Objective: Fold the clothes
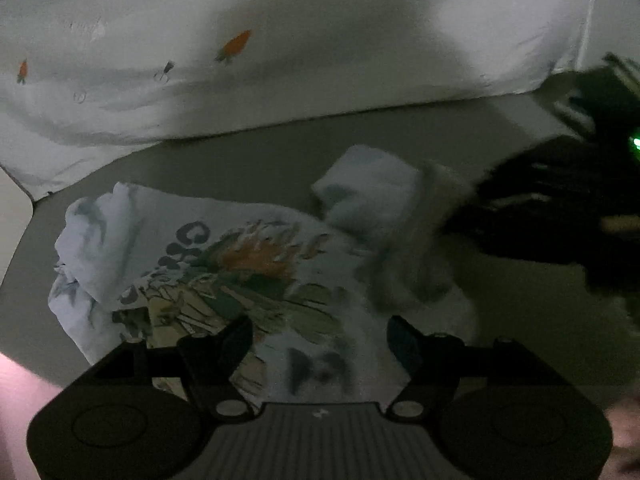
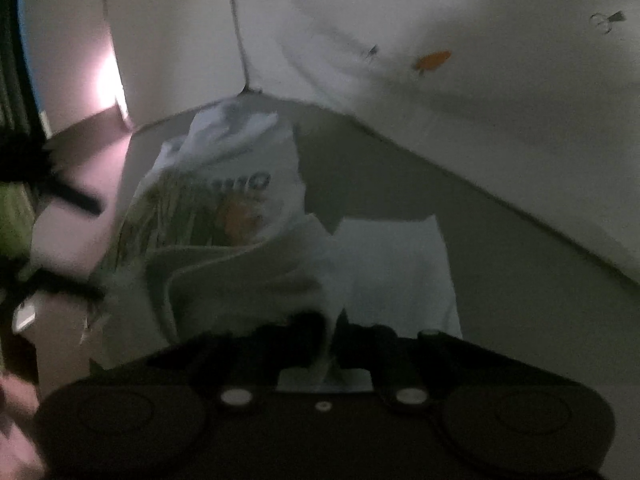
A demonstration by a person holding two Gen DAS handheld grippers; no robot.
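background: dim room; white sheet (image 1: 280, 40) printed with small orange carrots hangs or lies behind a grey surface (image 1: 240, 164). Both views motion-blurred.
surface: grey, flat, carries the garment; its far edge meets the sheet.
t-shirt (image 1: 224, 264): pale blue-white, crumpled, printed side up with dark lettering and an orange-green graphic. Lies on the surface.
t-shirt axis, left wrist view: long axis runs from the bunched end at far left to the sleeve (image 1: 368, 188) at right; lettering sits toward the far side.
t-shirt axis, right wrist view: t-shirt (image 2: 224, 208) stretches away from the camera toward the far corner, lettering seen upside down, ribbed collar (image 2: 208, 268) near the camera.
left gripper (image 1: 320, 344): jaws apart, nothing between the pads; hovers over the near edge of the t-shirt, print directly ahead of and under the fingers. Contact with the cloth: cannot tell, looks clear of it.
right gripper (image 2: 332, 340): jaws closed together, pinching a fold of the pale cloth near the collar; cloth rises in a ridge up to the fingertips.
right gripper, left wrist view: dark blurred shape (image 1: 560, 208) at far right, at the sleeve end of the t-shirt, green light on its body.
left gripper, right wrist view: dark blur (image 2: 52, 184) at the left edge, beside the t-shirt.
person: a bit of hand (image 2: 16, 408) at the lower left edge, blurred.
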